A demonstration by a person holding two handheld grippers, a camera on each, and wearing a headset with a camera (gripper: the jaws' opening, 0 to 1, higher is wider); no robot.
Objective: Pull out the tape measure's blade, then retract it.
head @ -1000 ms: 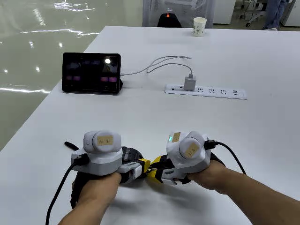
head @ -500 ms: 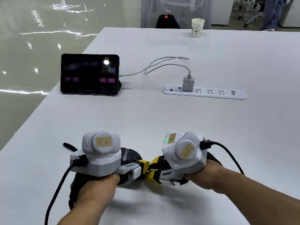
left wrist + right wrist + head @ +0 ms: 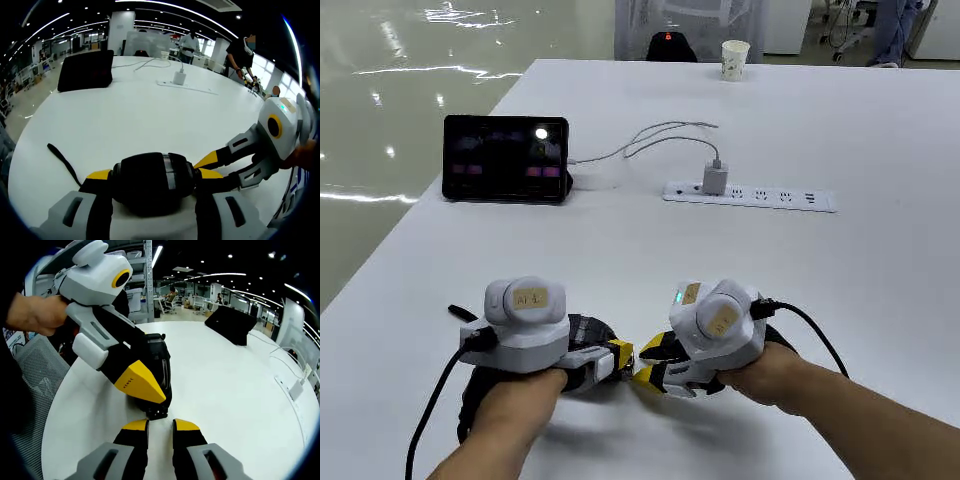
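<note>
The white table [image 3: 840, 150] gives a broad flat bed to work on. The tablet [image 3: 505, 158] and the power strip [image 3: 750, 196] stand well apart at the far side, so a blade drawn sideways should meet nothing.

At the near edge the two hand-held tools meet nose to nose. The left gripper [image 3: 152, 174] has its jaws pressed onto the two sides of the tape measure [image 3: 160, 362], a black rounded case resting on the table. That hold looks meant as an anchor — the case must stay put while the other tool pulls away from it.

The right gripper [image 3: 160, 429] comes in along the table toward the case's mouth, its yellow-tipped jaws drawn nearly together with only a slim gap. The blade's end hook [image 3: 157, 413], a small dark tab at the foot of the case, sits right at those tips. Whether the jaws already pinch it I cannot tell — it may lie just ahead of them.

By my reading the blade is wound inside and the pull is not yet begun. A thin black wrist strap [image 3: 62, 161] trails loose behind the case, clear of both tools.
</note>
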